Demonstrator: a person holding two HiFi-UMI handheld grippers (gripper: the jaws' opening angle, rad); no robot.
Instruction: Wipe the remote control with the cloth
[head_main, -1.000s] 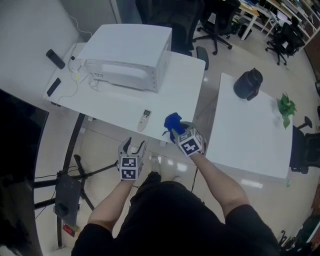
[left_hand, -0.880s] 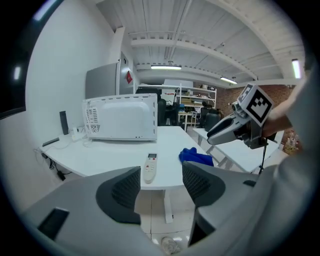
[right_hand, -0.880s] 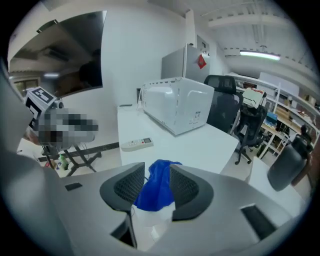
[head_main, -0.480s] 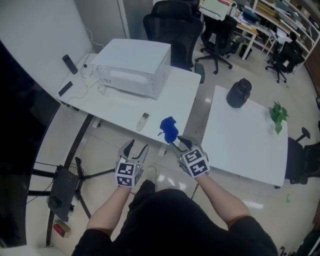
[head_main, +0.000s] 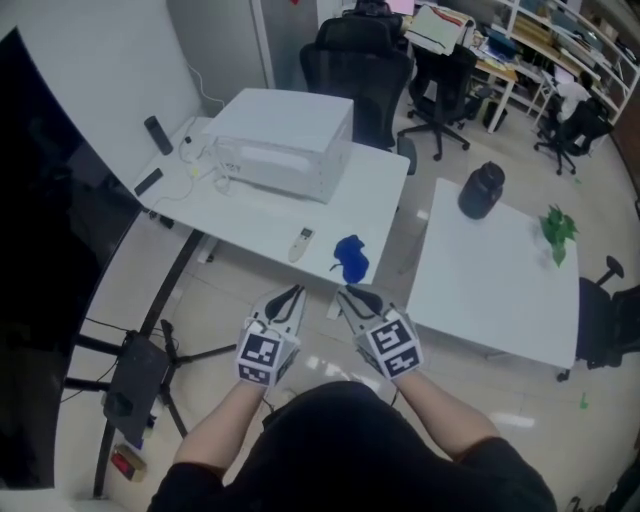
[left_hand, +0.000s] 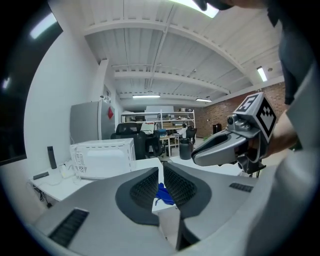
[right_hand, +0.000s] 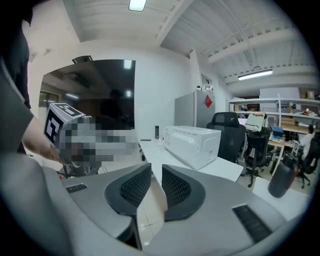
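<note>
The pale remote control (head_main: 300, 243) lies near the front edge of the white desk (head_main: 250, 215), with the crumpled blue cloth (head_main: 351, 256) just to its right. Both grippers hover over the floor in front of the desk, short of both objects. My left gripper (head_main: 290, 296) (left_hand: 161, 172) is closing; its jaws have come almost together with nothing between them, and the cloth (left_hand: 163, 194) shows far beyond the tips. My right gripper (head_main: 350, 295) (right_hand: 156, 172) is also closing, a narrow gap still between its empty jaws.
A white microwave (head_main: 280, 145) stands at the back of the desk, with two dark handsets (head_main: 158, 135) and cables to its left. The second white table (head_main: 500, 280) on the right bears a black jug (head_main: 482, 190) and a small plant (head_main: 556, 228). Office chairs (head_main: 360, 75) stand behind.
My right gripper has drawn back from the blue cloth to the floor side of the desk edge. The left jaws have closed from wide open, and the right jaws have narrowed.
</note>
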